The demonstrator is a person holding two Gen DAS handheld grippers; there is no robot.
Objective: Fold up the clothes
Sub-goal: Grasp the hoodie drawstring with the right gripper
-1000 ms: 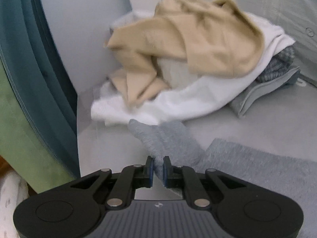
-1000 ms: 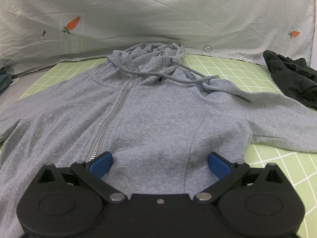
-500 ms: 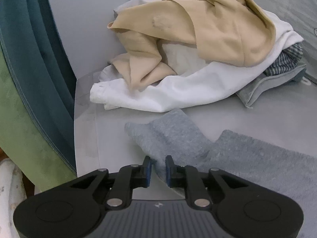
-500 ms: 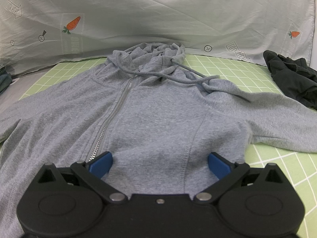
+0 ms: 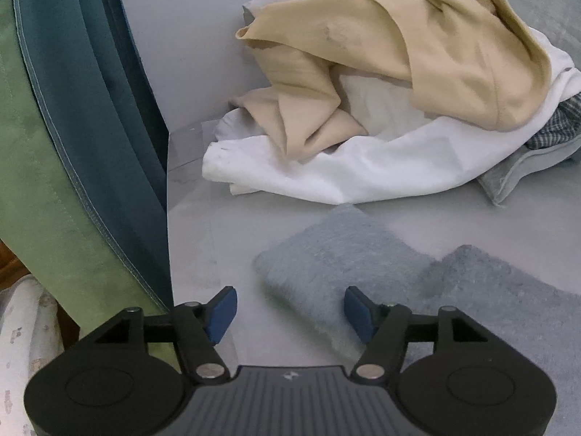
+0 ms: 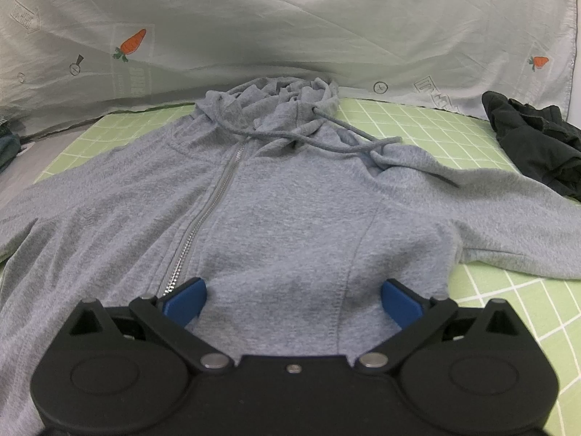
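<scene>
Left wrist view: your left gripper hangs with its jaws spread wide and nothing between them, just over the end of a grey sleeve that lies flat on the pale grey sheet. At twelve to two o'clock, well beyond the sleeve, sits a loose heap: a tan garment on top of a white one, with checked cloth peeking out at three o'clock.

Right wrist view: your right gripper is likewise spread and empty, low over the lower front of the grey hoodie. The hoodie lies face up and zipped on a green gridded mat, hood bunched at twelve o'clock, drawstrings trailing toward two, sleeves running out to nine and three. A dark garment lies at two o'clock, near the right sleeve.

The fleece looks soft, limp and fairly thick, so it will likely sag and drag from one pinch. The cuff, hem corners and shoulder seams look the firmest grips; avoid the zipper.
</scene>
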